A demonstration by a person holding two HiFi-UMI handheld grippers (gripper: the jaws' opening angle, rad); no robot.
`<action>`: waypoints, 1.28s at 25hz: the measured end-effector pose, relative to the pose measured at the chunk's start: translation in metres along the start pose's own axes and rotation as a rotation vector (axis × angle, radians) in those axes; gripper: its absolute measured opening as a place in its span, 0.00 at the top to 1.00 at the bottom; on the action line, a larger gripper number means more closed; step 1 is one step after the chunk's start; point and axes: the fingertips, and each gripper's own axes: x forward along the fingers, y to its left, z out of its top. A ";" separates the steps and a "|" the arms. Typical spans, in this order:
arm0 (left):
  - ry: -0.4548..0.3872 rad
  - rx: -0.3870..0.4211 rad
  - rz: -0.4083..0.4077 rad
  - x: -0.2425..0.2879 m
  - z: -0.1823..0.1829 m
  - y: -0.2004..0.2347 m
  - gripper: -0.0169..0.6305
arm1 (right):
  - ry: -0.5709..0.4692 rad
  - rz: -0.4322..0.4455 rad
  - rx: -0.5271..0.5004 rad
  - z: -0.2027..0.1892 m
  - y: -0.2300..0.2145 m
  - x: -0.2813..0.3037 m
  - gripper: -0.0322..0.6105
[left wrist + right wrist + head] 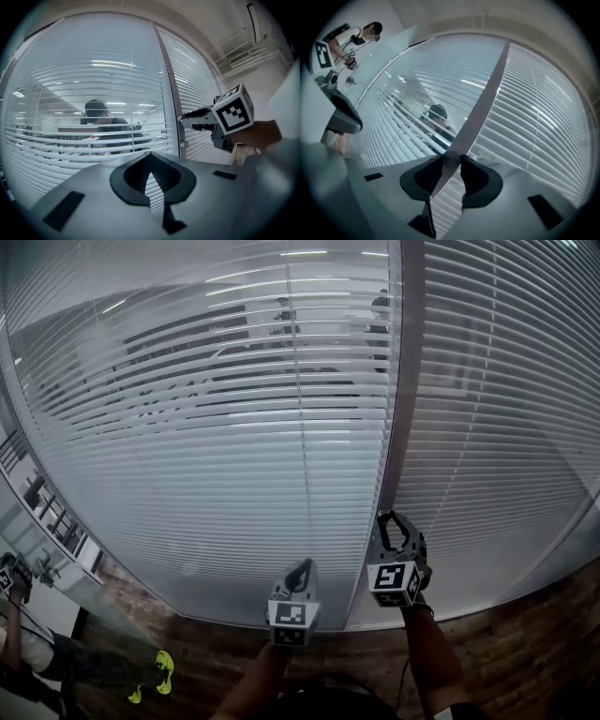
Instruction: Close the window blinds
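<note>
blinds half-tilted, see-through; right gripper pinches knob; left gripper closed, empty.

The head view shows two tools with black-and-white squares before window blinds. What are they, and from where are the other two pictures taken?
They are hand-held grippers; a person holds one in each hand. The head view comes from a camera on the person's head. Each other picture comes from a camera on one gripper. The right gripper has its fingers closed on a round knob at the frame post between the blinds. The left gripper is shut and holds nothing.
</note>
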 end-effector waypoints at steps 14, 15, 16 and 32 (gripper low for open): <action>-0.002 -0.013 -0.011 -0.002 0.004 -0.007 0.98 | 0.038 0.034 -0.934 -0.003 0.004 0.003 0.75; -0.002 -0.013 -0.010 -0.004 0.004 -0.006 0.98 | 0.037 0.039 -0.985 -0.002 0.004 0.003 0.75; -0.001 -0.013 -0.008 -0.005 0.004 -0.006 0.98 | 0.036 0.043 -1.032 -0.002 0.005 0.002 0.75; 0.019 -0.017 0.010 -0.018 -0.002 -0.003 0.98 | -0.002 0.038 -0.136 0.004 -0.003 -0.015 0.70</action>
